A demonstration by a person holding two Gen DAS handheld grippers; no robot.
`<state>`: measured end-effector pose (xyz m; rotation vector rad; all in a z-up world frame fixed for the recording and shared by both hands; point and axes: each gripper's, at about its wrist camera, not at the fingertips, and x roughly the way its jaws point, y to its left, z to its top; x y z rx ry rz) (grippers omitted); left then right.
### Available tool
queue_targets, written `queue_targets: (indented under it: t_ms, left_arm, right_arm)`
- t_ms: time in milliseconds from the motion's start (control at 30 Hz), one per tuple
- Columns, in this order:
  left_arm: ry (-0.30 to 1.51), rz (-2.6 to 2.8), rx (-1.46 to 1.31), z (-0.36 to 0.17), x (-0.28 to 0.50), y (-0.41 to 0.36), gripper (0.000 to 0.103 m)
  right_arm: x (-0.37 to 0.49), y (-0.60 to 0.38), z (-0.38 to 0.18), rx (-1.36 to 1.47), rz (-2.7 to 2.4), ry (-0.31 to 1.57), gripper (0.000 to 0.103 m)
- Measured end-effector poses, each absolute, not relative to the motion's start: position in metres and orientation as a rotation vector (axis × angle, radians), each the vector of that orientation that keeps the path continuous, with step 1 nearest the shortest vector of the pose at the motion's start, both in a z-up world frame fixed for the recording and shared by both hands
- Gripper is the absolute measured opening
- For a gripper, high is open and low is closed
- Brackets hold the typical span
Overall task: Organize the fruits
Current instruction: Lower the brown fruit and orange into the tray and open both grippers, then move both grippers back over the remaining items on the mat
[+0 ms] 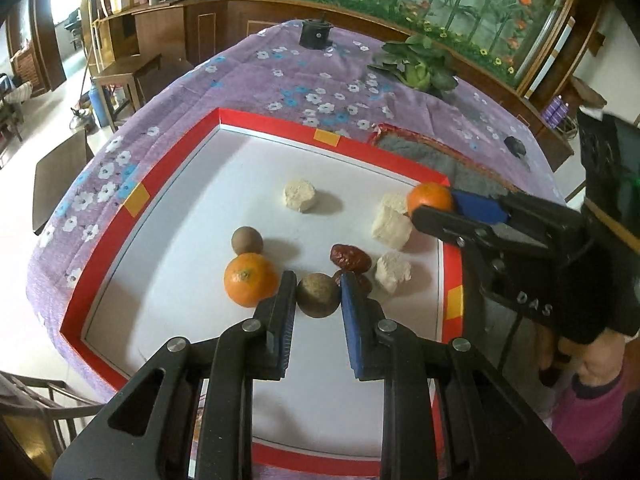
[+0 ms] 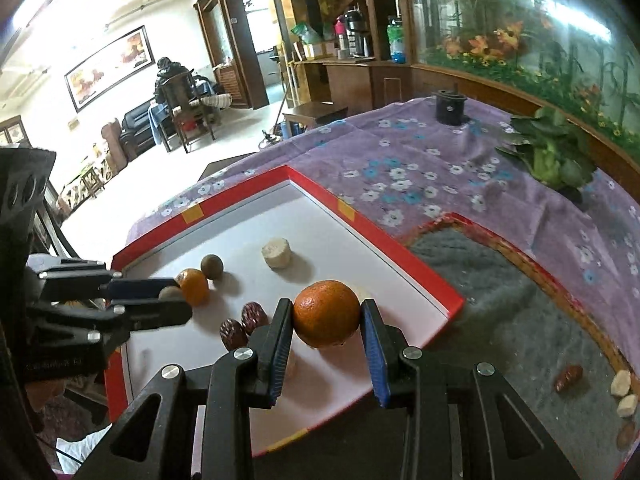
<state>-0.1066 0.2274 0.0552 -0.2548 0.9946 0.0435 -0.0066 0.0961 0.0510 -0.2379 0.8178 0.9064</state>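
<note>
A white tray with a red rim (image 1: 100, 236) holds the fruits. My left gripper (image 1: 319, 292) is shut on a brown round fruit (image 1: 318, 295) low over the tray; it also shows in the right wrist view (image 2: 170, 294). An orange (image 1: 250, 279) sits just left of it. My right gripper (image 2: 326, 314) is shut on another orange (image 2: 327, 313) and holds it above the tray's right part; the left wrist view shows it too (image 1: 430, 199). Two red dates (image 1: 350, 258), another brown fruit (image 1: 247, 241) and several pale chunks (image 1: 300, 195) lie on the tray.
A grey-lined basket (image 2: 500, 320) stands right of the tray, with a date (image 2: 568, 378) and pale pieces (image 2: 622, 384) in it. The purple flowered cloth (image 1: 280, 80) bears a leafy green vegetable (image 1: 420, 66) and a black cylinder (image 1: 316, 34) at the back.
</note>
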Motion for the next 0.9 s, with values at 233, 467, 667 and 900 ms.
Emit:
queue_targets:
  t_ms: [233, 467, 667, 900]
  left_arm:
    - [1.037, 0.055, -0.193, 0.041, -0.108, 0.225, 0.022]
    - [1.069, 0.096, -0.199, 0.028, -0.104, 0.225, 0.022]
    - [1.053, 0.089, -0.191, 0.033, -0.105, 0.219, 0.053]
    - [1.003, 0.131, -0.173, 0.045, -0.104, 0.211, 0.063]
  right_arm:
    - [0.005, 0.127, 0.044, -0.287, 0.92, 0.833, 0.033]
    - [0.014, 0.147, 0.038, -0.313, 0.93, 0.861, 0.033]
    - [0.009, 0.146, 0.034, -0.295, 0.952, 0.88, 0.036]
    - [-0.004, 0.108, 0.056, -0.242, 0.92, 0.823, 0.041]
